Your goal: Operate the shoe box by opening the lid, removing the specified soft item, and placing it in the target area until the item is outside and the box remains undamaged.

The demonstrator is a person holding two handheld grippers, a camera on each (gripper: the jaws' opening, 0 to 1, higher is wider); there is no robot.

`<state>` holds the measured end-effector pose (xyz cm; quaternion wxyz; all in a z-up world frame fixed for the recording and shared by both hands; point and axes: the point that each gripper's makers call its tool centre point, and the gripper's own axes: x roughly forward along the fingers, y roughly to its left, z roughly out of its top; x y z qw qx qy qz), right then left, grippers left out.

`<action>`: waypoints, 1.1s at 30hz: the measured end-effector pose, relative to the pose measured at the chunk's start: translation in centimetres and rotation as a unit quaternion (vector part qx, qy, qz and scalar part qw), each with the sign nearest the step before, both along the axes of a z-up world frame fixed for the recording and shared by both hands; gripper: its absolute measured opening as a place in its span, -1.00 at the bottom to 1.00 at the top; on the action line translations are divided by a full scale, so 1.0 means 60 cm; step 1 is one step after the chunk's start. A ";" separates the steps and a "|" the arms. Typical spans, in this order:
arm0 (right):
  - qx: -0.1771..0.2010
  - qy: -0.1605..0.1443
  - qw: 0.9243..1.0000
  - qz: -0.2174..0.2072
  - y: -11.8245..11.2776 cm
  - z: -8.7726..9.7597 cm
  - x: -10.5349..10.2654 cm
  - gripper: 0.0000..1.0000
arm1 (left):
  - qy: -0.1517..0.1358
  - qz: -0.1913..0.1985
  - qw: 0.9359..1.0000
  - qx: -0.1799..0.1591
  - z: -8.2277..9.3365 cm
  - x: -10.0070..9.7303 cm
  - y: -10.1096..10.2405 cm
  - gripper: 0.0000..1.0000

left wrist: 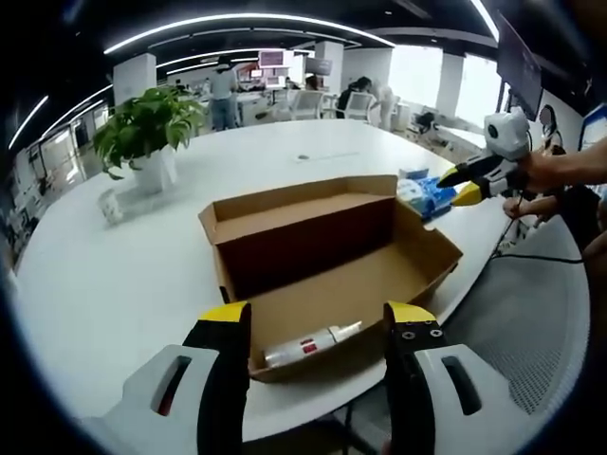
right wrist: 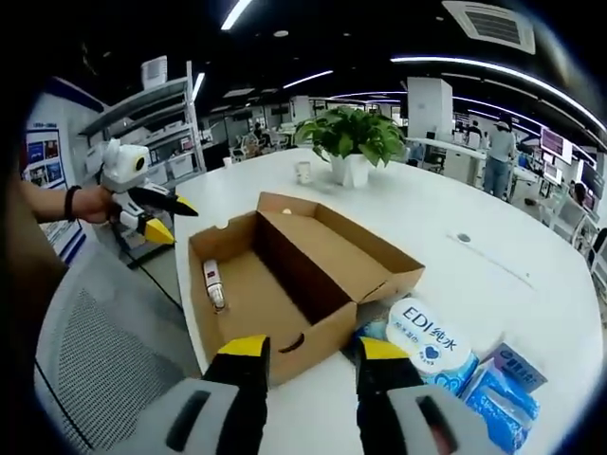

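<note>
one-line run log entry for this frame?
shoe box: open, tube inside | wipes pack: on table beside box | left gripper: open, empty | right gripper: open, empty

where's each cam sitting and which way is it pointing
Left gripper view: rides the left tool, facing the open brown cardboard shoe box from the end holding a white tube; own jaws apart.
Right gripper view: rides the right tool, facing the box's opposite end; own jaws apart.
Shared: box, tube, potted green plant, white table, each other's tool.

open-plan office | long white table (left wrist: 114,284) | potted plant (right wrist: 353,137) | desks, strip ceiling lights, mesh chair (right wrist: 104,351)
</note>
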<state>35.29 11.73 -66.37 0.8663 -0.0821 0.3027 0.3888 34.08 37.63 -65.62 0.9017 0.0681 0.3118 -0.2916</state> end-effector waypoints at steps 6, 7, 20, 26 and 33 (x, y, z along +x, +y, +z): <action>-0.003 0.004 1.000 0.014 0.012 -0.005 -0.015 -0.24 | -0.001 -0.035 0.999 0.027 -0.001 0.009 -0.006 0.12; -0.004 0.004 1.000 0.017 0.015 -0.005 -0.018 -0.23 | -0.002 -0.039 0.999 0.031 0.000 0.012 -0.006 0.12; -0.002 0.006 0.999 0.050 0.053 0.006 -0.057 -0.10 | 0.030 -0.146 0.982 0.119 -0.048 0.056 -0.004 0.16; -0.014 0.001 0.998 0.066 0.065 0.006 -0.075 -0.06 | 0.020 -0.240 0.950 0.196 -0.075 0.060 -0.016 0.20; -0.014 0.003 0.998 0.065 0.073 0.004 -0.087 -0.03 | 0.050 -0.294 0.931 0.209 -0.103 0.075 -0.028 0.21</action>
